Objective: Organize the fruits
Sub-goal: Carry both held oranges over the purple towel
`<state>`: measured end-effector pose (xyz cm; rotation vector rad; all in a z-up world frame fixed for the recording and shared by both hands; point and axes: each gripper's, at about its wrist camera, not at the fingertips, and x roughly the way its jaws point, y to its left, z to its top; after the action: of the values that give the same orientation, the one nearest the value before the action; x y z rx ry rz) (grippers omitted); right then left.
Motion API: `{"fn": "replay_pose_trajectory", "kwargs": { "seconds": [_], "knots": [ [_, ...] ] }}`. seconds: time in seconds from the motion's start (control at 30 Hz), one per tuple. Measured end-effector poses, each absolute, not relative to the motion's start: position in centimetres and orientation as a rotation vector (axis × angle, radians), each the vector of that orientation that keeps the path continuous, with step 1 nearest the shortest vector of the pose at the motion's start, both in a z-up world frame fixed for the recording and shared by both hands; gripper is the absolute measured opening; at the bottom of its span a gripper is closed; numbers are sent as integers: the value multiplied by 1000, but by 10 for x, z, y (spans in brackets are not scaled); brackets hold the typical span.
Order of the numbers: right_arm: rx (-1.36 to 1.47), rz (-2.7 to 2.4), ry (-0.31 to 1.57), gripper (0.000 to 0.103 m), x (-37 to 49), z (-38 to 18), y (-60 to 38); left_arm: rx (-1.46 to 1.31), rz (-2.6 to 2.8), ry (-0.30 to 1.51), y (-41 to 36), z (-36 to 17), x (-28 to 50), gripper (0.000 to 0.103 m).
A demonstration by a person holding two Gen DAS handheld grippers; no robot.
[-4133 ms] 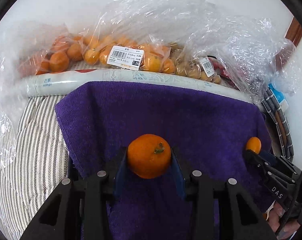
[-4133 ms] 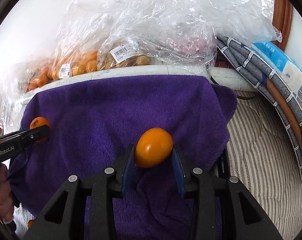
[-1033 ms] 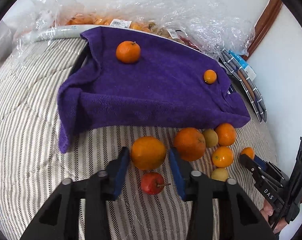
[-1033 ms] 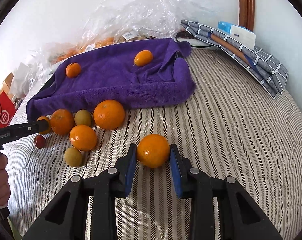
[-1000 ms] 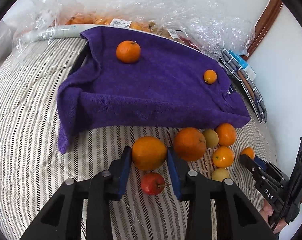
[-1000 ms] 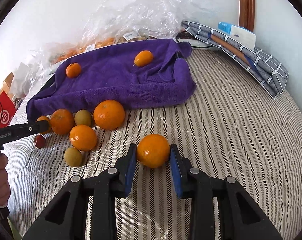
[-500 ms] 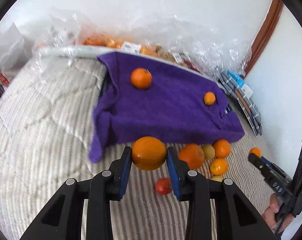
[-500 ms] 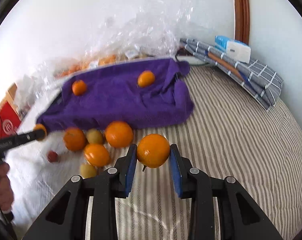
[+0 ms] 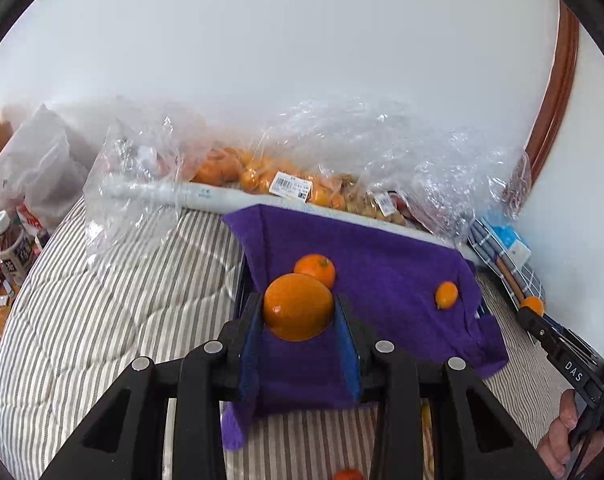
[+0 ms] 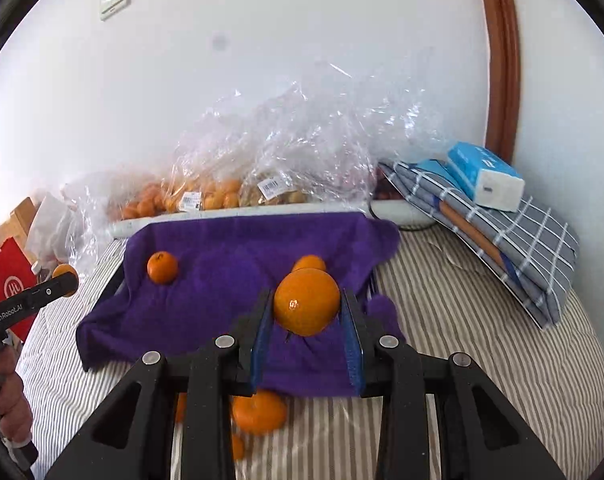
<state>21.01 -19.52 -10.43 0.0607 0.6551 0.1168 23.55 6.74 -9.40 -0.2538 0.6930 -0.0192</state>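
Both grippers clamped on oranges, purple towel dead ahead and below

Left gripper [image 9: 298, 316] has its blue pads closed on a large round orange [image 9: 298, 306]; right gripper [image 10: 306, 308] likewise pinches a second round orange [image 10: 306, 301], both fruits held clear of the striped bedding [image 9: 102, 320]. Straight beyond each set of fingertips and lower down lies the rumpled purple terry towel [image 9: 381, 264], draped over a raised tray, already bearing a small stemmed tangerine [image 9: 314, 270] on its left half and a little oval kumquat-like fruit [image 9: 446, 295] on its right half. Judged from this, each hand serves its own side: forward and down, neither nearer than the other. Loose fruit [image 10: 258, 410] waits beneath the right gripper.
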Motion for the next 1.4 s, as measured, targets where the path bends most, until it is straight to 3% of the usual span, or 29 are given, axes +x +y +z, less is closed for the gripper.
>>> {"fn": "replay_pose_trajectory", "kwargs": {
  "seconds": [0.73, 1.4],
  "knots": [
    [98, 114, 741, 33, 266, -155, -201, -241, 3, 750, 58, -150, 273, 33],
    [51, 137, 804, 33, 276, -173, -185, -235, -7, 781, 57, -160, 280, 33]
  ]
}}
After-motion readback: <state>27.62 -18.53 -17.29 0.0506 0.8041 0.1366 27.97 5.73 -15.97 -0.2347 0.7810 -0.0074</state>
